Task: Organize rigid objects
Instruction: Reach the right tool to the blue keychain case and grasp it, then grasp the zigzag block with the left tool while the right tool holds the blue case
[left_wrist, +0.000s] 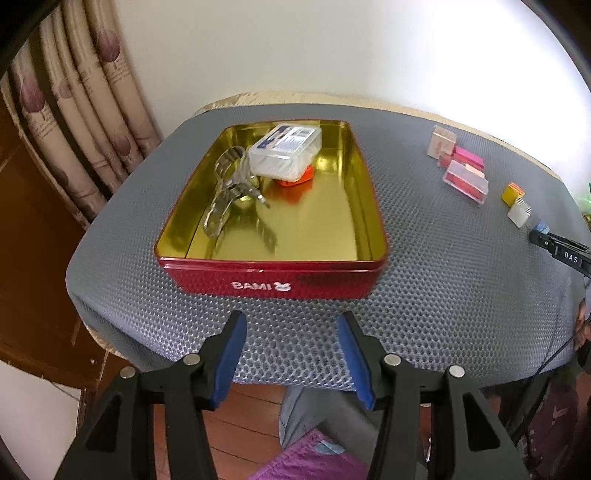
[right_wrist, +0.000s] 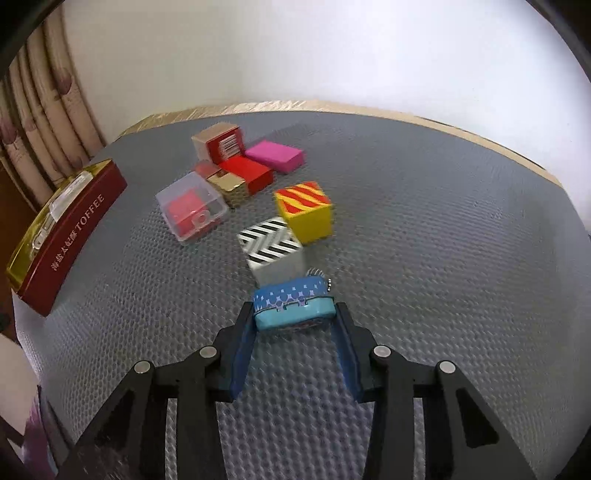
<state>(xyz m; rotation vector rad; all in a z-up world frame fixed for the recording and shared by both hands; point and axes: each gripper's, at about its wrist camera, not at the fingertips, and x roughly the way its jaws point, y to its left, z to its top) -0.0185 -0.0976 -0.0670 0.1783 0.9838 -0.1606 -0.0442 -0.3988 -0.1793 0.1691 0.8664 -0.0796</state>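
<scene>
My right gripper (right_wrist: 293, 313) is shut on a small blue patterned tin (right_wrist: 291, 308) that rests on the grey mat, one blue pad against each short end. Just beyond the tin stand a black-and-white striped cube (right_wrist: 269, 243) and a yellow cube with red stripes (right_wrist: 306, 210). The open red tin (left_wrist: 266, 284) with a gold inside holds a clear plastic box (left_wrist: 284, 147), a metal clip tool (left_wrist: 229, 195) and an orange piece (left_wrist: 295, 179). My left gripper (left_wrist: 291, 325) hangs open over the table's near edge in front of that tin, with nothing between its fingers.
Further back on the mat lie a clear case with a red insert (right_wrist: 190, 208), a red box (right_wrist: 245, 171), a pink box (right_wrist: 275, 155), a gold box (right_wrist: 227, 184) and a tan-and-red box (right_wrist: 219, 144). Curtains hang at the left. A wall stands behind the table.
</scene>
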